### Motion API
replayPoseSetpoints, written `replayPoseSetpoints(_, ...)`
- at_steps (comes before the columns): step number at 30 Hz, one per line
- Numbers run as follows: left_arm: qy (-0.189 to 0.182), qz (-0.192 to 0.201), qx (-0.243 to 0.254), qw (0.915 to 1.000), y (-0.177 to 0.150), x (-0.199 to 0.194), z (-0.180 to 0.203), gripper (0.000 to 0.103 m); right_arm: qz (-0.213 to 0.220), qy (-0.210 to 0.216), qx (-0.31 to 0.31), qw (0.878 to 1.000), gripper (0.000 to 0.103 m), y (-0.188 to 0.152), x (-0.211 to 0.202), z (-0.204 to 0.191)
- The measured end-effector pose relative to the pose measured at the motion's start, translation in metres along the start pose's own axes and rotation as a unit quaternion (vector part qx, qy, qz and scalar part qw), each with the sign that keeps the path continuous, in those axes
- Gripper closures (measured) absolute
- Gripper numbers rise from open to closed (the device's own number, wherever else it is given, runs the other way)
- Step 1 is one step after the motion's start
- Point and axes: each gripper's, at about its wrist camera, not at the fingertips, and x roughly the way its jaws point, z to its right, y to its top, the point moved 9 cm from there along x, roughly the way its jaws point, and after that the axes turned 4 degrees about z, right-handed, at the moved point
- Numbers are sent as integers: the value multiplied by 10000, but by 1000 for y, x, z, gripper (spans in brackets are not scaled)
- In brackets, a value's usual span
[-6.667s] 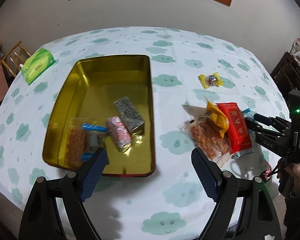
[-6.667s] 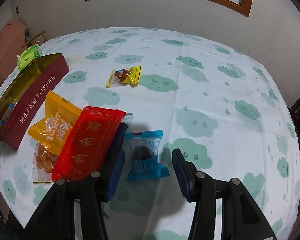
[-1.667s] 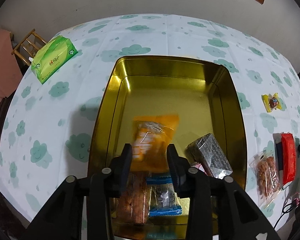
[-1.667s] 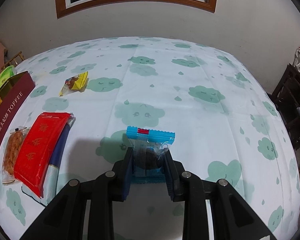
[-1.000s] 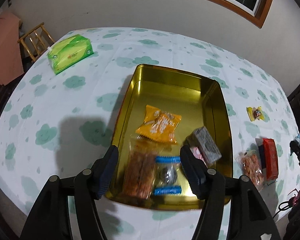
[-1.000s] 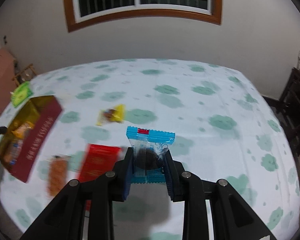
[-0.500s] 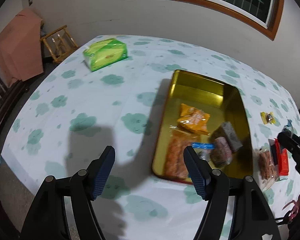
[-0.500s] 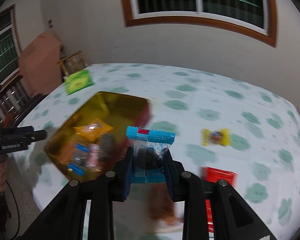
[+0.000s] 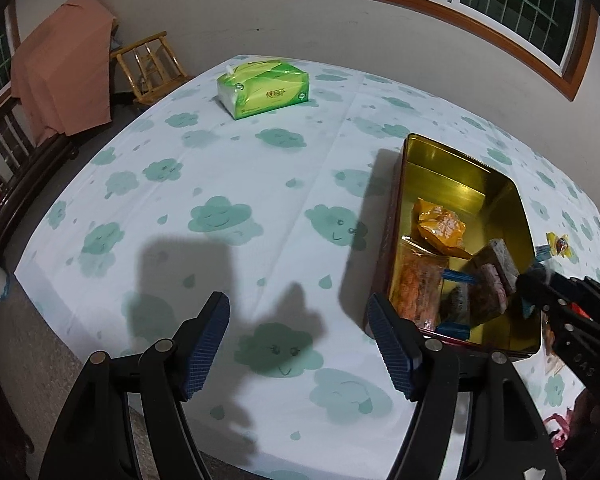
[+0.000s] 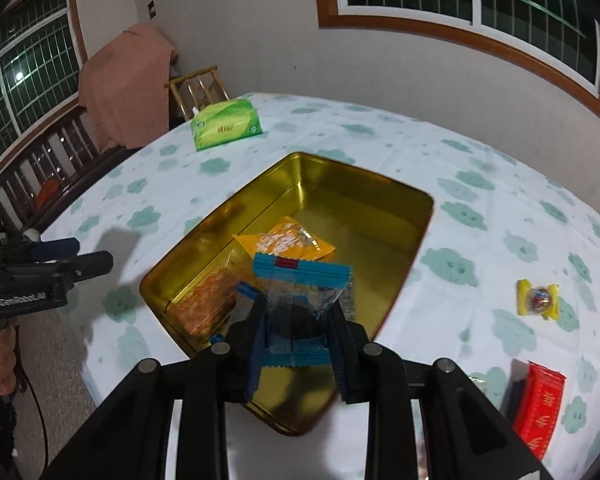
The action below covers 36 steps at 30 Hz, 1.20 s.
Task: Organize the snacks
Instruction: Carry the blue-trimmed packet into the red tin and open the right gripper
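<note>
A gold tin [image 10: 416,236] sits on the cloud-print table and holds an orange packet [image 10: 288,242], a clear cracker pack [image 10: 204,300] and other snacks. My right gripper [image 10: 298,336] is shut on a blue-ended wrapped snack [image 10: 300,280] and holds it over the tin's near end. In the left wrist view the tin [image 9: 516,208] is at the right, with the right gripper [image 9: 540,280] above its near corner. My left gripper [image 9: 300,344] is open and empty over bare tablecloth, left of the tin.
A green tissue pack [image 9: 262,88] lies at the far side of the table. A yellow wrapped candy [image 10: 538,298] and a red packet [image 10: 540,412] lie right of the tin. A wooden chair [image 9: 152,68] and a cloth-draped bench stand beyond the table's edge.
My right gripper carried the blue snack from the table's right side to above the tin. My left gripper let go of the orange packet in the tin and drew back to the left.
</note>
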Motion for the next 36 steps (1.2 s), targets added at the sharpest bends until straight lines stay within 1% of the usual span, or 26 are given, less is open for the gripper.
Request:
replayPoseSetpoints(8, -11, -36, -15, 10000, -4, 2, -4, 35, -182, 0, -39, 9998, 75, -5, 19, -11)
replayPoseSetpoints(22, -36, -120, -30, 9999, -9, 5, -5, 35, -246, -71, -68, 9996, 74, -6, 29, -14)
replayPoseSetpoints(25, -41, -120, -28, 9999, -9, 4, -4, 34, -254, -71, -88, 9996, 69, -6, 29, -14)
replayPoseSetpoints(27, -48, -118, -18, 9999, -9, 4, -2, 34, -233, -108, -92, 9996, 59, -6, 27, -13)
replayPoseSetpoints(36, -121, -102, 47, 9999, -11, -2, 15, 34, -33, -100, -6, 9999, 58, 0, 8, -8)
